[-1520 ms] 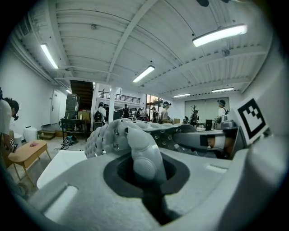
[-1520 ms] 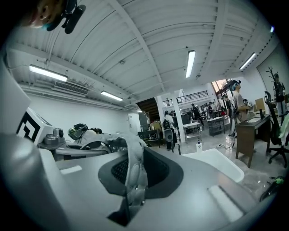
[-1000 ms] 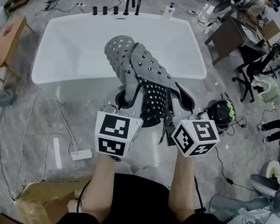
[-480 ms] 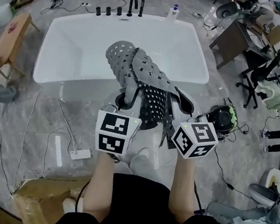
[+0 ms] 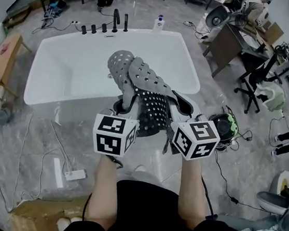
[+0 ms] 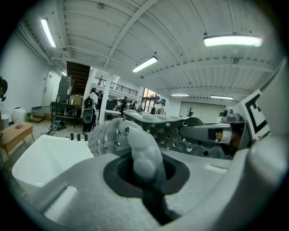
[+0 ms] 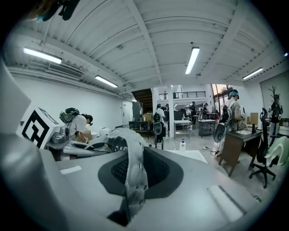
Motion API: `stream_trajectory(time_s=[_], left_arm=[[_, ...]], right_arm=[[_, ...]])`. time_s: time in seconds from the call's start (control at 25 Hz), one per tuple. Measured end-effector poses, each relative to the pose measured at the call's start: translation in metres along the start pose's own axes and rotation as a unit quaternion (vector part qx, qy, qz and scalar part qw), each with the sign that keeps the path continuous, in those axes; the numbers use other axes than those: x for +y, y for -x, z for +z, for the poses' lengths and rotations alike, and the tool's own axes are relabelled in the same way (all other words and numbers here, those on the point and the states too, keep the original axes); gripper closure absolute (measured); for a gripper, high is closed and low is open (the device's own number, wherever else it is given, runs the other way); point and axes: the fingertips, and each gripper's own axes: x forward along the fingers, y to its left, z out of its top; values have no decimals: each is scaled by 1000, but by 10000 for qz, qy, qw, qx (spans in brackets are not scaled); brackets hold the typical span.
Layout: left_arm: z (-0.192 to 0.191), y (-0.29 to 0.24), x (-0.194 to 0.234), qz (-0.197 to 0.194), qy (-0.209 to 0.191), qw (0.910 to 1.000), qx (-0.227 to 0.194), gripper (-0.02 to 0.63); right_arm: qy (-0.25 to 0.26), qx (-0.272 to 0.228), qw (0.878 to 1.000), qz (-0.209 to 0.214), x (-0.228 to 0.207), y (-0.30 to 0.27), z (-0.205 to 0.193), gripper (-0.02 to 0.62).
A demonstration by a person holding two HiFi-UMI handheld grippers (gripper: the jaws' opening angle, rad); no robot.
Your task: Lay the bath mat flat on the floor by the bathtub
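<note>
Two grippers hold the bath mat (image 5: 144, 86) in the air, bunched and folded, above the near side of the bathtub (image 5: 72, 67) at 12 o'clock from the person.

The head view hides both grips behind the marker cubes, but each gripper view shows its own.
- **Left gripper (image 6: 145, 171):** jaws nearly together, pinched on a thick rolled fold of the mat.
- **Right gripper (image 7: 133, 185):** likewise clamped, on a thin edge of the mat that stands upright between its jaws.

Only the head view shows the mat's spread. It is a grey perforated sheet, humped up and away from both grippers, all of it clear of the floor (image 5: 32, 135).

Surroundings noted in the head view:
- Taps (image 5: 116, 20) and a bottle (image 5: 159, 23) stand by the tub's far rim at 12 o'clock.
- A desk (image 5: 228, 41) and an office chair (image 5: 253, 84) stand at 2 o'clock.
- A dark round helmet (image 5: 226, 126) lies on the floor at 3 o'clock, near the right gripper.
- A wooden bench (image 5: 5, 58) stands at 10 o'clock.
- A power strip (image 5: 75, 174) with cables lies at 8 o'clock.
- A cardboard box (image 5: 43, 212) sits at 7 o'clock.

The gripper views alone show people standing far across the room.

Bare floor runs along the tub's near side from 9 to 11 o'clock, crossed by loose cables. At 3 o'clock the helmet and its cable narrow the room beside the tub's corner.
</note>
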Motion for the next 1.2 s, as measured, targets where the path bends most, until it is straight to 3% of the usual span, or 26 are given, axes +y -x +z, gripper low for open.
stream_trajectory(time_s=[0.28,0.52,0.84,1.2], left_arm=[[-25,-29,-32,-14,-9,9997,241,578],[-53,-24,-30,208,121,9979,604,578],[-120,-10,23,404,452,9918,1128,578],[-220,11,90,551,738,9773,1909,578]], right_arm=[[-293,-64,9996,-7,-42,12,-17,572],[-742,249,9967,210,-43,4,-51,572],[-1119,754,9904,293,-9,-34,-112,572],[-1440,1396,9792,320,40,-71,-205,572]])
